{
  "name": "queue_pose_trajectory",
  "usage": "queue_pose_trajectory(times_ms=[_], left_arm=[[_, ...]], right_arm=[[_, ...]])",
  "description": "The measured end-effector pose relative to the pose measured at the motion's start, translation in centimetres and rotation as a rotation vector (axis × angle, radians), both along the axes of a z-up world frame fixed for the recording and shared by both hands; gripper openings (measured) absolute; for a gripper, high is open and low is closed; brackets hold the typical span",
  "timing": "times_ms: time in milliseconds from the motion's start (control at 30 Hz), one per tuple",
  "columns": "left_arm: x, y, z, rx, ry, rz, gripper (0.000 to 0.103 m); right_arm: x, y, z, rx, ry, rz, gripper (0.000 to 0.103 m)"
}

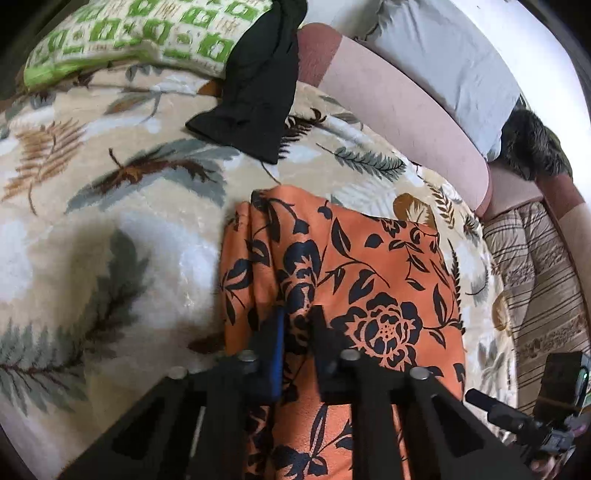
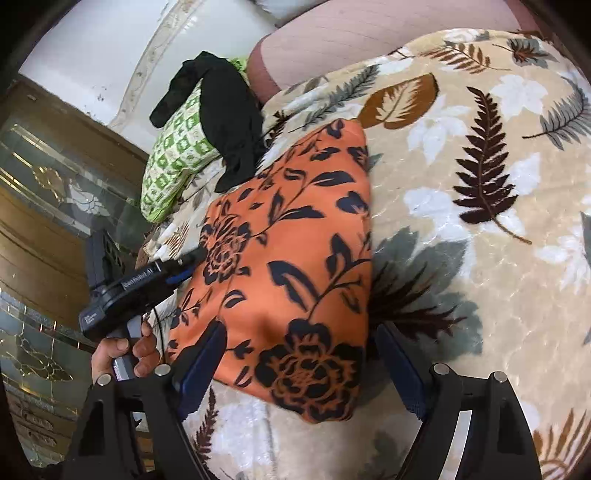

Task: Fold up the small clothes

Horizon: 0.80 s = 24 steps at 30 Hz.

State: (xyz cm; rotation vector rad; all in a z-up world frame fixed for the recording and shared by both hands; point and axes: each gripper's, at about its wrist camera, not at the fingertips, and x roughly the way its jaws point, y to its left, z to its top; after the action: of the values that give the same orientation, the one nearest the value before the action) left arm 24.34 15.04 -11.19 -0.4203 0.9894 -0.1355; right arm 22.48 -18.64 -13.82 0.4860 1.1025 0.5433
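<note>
**Orange floral garment on bed, left tool pinching its near-left edge**

Setting was a bed covered by a beige fleece blanket printed with leaves and ferns; a pink padded headboard ran along the far side, and a wooden cabinet with glass panels stood off the bed's edge. A green-patterned pillow lay at the far corner with a black garment draped over it and spilling onto the blanket.

The task's thing, an orange cloth with black flower print, lay flat on the blanket in a roughly rectangular, already doubled shape. Its long axis ran from the near edge of the bed away toward the pillow.

Left tool: fingers pressed nearly together over the orange cloth's left-hand edge, apparently pinching a fold of fabric, though the contact itself was partly hidden by the fingers. In the right wrist view the same tool came in from the cloth's left side, gripped by a hand.

Right tool: spread wide, holding nothing, straddling the near corner of the cloth, with one finger over the fabric and the other over bare blanket to the right.

Judgement: the left tool was the one engaged; the cloth stretched ahead of both tools, so the next fold would likely carry the left edge across the long axis toward the right. Risk: thin slippery fabric sliding out of the pinch.
</note>
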Motion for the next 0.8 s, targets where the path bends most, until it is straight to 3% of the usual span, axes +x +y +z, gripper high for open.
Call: queue_pose_trajectory(times_ms=[100, 200, 300, 400, 533, 567, 667, 800], left_arm=[[-1.7, -0.5, 1.8, 0.081, -0.088, 0.041, 0.01], [-1.4, -0.6, -1.0, 0.113, -0.011, 0.061, 0.011], [-1.8, 0.0, -1.2, 0.097, -0.021, 0.088, 0.012], [-1.7, 0.0, -0.7, 0.093, -0.01, 0.069, 0.02], [-1.1, 1.3, -1.9, 0.059, 0.04, 0.099, 0.049], [-1.1, 1.5, -1.9, 0.054, 0.045, 0.106, 0.05], [-1.8, 1.4, -0.2, 0.075, 0.022, 0.13, 0.049], [-2.7, -1.0, 4.5, 0.162, -0.118, 0.077, 0.048]], right_arm=[[0.3, -0.1, -0.5, -0.002, 0.005, 0.002, 0.085], [0.3, -0.3, -1.0, -0.008, 0.01, 0.005, 0.085], [0.7, -0.5, -1.3, -0.019, 0.029, 0.004, 0.085], [0.7, -0.6, -0.6, -0.028, 0.003, 0.005, 0.085], [1.0, -0.4, 0.2, -0.006, -0.008, -0.005, 0.085], [1.1, -0.1, 0.4, 0.006, -0.011, 0.003, 0.085], [1.3, 1.1, 0.3, 0.046, -0.005, 0.042, 0.085], [1.8, 1.8, -1.6, 0.04, 0.048, 0.047, 0.086]])
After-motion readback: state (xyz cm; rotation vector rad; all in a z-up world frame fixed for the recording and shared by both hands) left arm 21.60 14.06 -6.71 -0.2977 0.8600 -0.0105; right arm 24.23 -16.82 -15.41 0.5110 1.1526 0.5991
